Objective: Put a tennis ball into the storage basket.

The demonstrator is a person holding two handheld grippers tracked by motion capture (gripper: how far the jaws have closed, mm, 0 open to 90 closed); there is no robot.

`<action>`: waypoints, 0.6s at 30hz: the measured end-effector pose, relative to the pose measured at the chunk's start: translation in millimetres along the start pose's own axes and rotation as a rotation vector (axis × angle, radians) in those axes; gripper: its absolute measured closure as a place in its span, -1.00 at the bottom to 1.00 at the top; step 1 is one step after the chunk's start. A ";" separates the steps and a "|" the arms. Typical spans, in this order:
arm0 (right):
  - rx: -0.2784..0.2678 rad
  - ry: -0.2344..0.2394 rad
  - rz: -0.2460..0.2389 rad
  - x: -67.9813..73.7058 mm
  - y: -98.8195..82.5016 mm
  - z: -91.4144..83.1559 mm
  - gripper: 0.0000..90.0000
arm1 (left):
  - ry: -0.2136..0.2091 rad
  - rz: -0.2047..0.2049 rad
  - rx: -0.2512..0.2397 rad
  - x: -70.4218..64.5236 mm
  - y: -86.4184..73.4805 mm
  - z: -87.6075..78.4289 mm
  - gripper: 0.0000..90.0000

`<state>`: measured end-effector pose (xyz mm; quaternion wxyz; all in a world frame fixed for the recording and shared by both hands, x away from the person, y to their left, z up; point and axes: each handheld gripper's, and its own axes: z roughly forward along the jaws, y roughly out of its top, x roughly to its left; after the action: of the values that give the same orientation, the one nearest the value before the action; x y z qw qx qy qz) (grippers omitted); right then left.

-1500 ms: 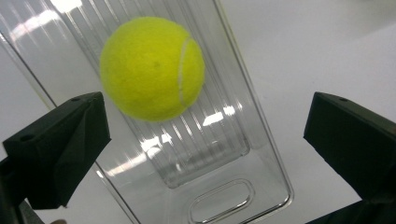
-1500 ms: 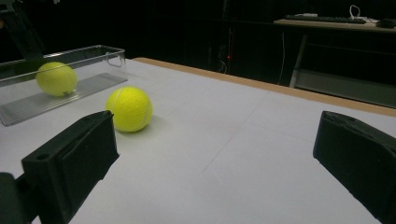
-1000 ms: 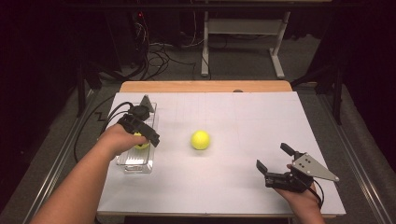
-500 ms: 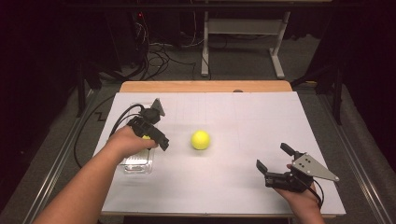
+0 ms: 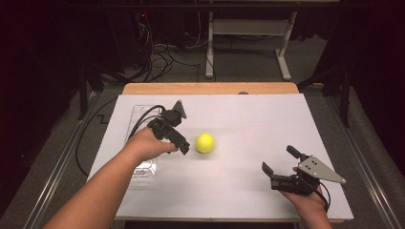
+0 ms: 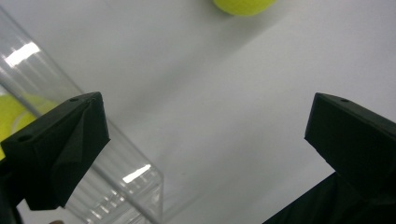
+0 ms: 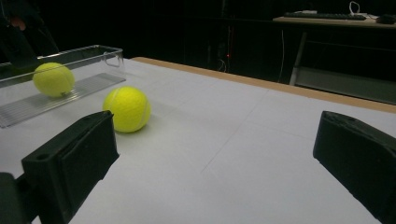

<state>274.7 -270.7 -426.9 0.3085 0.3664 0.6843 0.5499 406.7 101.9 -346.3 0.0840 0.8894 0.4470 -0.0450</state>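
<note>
In the high view, the left gripper [image 5: 183, 149], jaws spread and empty, hovers between the clear plastic bin [image 5: 141, 169] at the counter's [image 5: 248, 119] left edge and the loose tennis ball [image 5: 205, 142], just beside the ball. The right gripper [image 5: 279, 164], likewise released, sits near the front right corner, with bare counter between it and the ball.

In the left gripper view, the bin's corner [image 6: 144, 186] lies beside the left jaw; open white surface stretches to the ball [image 6: 243, 5].

In the right gripper view, a second tennis ball [image 7: 53, 79] rests inside the bin [image 7: 84, 60], the loose ball [image 7: 127, 108] just outside its wall.
</note>
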 end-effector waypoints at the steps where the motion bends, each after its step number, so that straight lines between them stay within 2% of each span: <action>1: 0.001 0.000 0.000 -0.1 -0.1 -0.3 -1.00 | -0.005 0.004 0.000 -1.9 2.0 1.6 -0.99; 7: 0.003 0.004 -0.001 1.2 -0.1 -0.3 -1.00 | -0.010 0.024 -0.005 -9.8 11.2 8.6 -0.99; 12: 0.002 0.003 -0.002 -0.1 0.0 -0.6 -1.00 | -0.007 0.022 -0.018 -13.9 12.6 11.2 -0.99; 18: -0.001 0.003 -0.003 0.8 0.7 -2.1 -1.00 | -0.005 0.035 -0.009 -20.3 16.0 13.9 -0.99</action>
<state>272.6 -271.0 -425.8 0.3083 0.3643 0.6851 0.5503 407.4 73.9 -355.1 0.0897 0.8965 0.4316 -0.0437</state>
